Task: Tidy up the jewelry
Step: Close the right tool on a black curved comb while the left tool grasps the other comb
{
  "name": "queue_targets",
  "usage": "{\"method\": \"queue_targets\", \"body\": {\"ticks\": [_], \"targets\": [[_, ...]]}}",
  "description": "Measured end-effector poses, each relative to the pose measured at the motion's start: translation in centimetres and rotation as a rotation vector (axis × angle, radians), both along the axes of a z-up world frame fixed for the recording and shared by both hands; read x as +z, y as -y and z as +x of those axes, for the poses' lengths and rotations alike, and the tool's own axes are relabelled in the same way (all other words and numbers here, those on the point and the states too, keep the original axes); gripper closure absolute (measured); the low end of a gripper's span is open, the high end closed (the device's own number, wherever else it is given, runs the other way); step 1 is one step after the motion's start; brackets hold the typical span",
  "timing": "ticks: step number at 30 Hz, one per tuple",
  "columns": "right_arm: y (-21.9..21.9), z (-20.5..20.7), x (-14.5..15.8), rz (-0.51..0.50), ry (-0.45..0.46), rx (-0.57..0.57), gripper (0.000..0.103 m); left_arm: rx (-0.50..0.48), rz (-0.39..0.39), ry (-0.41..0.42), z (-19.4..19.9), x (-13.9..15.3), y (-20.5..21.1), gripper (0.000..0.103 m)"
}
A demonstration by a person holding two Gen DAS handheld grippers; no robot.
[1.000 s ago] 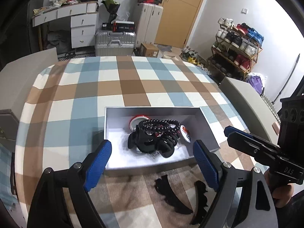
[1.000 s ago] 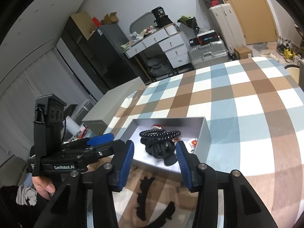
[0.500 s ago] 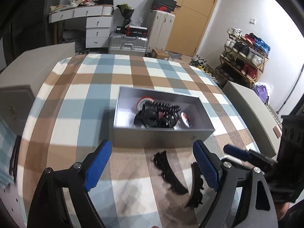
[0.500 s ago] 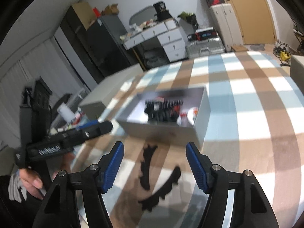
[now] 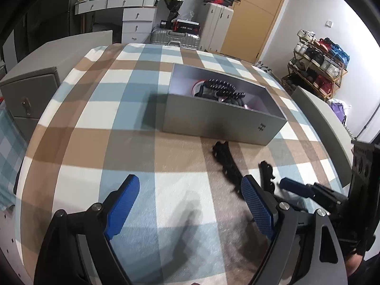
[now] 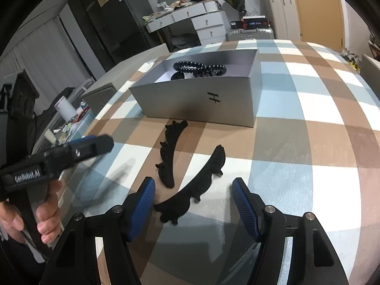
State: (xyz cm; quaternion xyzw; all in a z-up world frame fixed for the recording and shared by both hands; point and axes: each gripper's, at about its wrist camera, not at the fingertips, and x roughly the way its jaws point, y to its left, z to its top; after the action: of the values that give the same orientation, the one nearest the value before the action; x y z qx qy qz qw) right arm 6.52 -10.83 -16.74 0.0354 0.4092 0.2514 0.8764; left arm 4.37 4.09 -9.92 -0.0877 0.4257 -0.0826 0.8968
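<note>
Clips come first here: two black curved hair clips lie on the checked worktop [image 6: 320, 109], just in front of the grey box [image 6: 190, 99]. The near clip [image 6: 197, 185] is long and bent like a banana. The far clip [image 6: 172, 154] lies beside it, close but not touching, with its top end almost at the box wall. Inside the box sits a string of black beads [image 6: 199, 67] on top of other dark things.

The right tool [image 6: 193, 205] hangs just over the low end of the near clip. Its blue pads are apart and are closing a little, with the clip's end between them, but they do not press on it yet. The left tool [image 5: 187, 210] is wide open with nothing in it, over bare cloth to the left of the clips.

I think the step now is picking up the near clip so it can go in the box. To do it well, the right tool should come down more and pinch across the thin width of the clip, near its middle, so it does not swing. The clip is flat, so the pads need to get low, close to the cloth.

The two clips are close, so the left pad could bump the far one. The box wall stands up tall, so the clip must be lifted over it. There is lots of open cloth to the right. The left tool is near on the left side and should stay out of the way.
</note>
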Motion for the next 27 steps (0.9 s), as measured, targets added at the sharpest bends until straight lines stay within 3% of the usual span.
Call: {"method": "queue_targets", "body": {"ticks": [7,12,19,27], "targets": [[-1.1,-0.1,0.0,-0.078,0.038,-0.001,0.05,0.007,0.014,-0.018,-0.3,-0.5,0.1,0.019],[-1.6,0.0,-0.1,-0.147,0.062,-0.005,0.085,0.012,0.029,-0.016,-0.5,-0.4,0.1,0.019],[-0.1,0.3,0.1,-0.095,0.059,-0.011,0.089,0.008,0.042,-0.01,-0.1,-0.2,0.3,0.019],[2.6,0.4,1.8,0.025,0.138,-0.03,0.089,0.009,0.048,-0.057,1.9,-0.9,0.9,0.019]]}}
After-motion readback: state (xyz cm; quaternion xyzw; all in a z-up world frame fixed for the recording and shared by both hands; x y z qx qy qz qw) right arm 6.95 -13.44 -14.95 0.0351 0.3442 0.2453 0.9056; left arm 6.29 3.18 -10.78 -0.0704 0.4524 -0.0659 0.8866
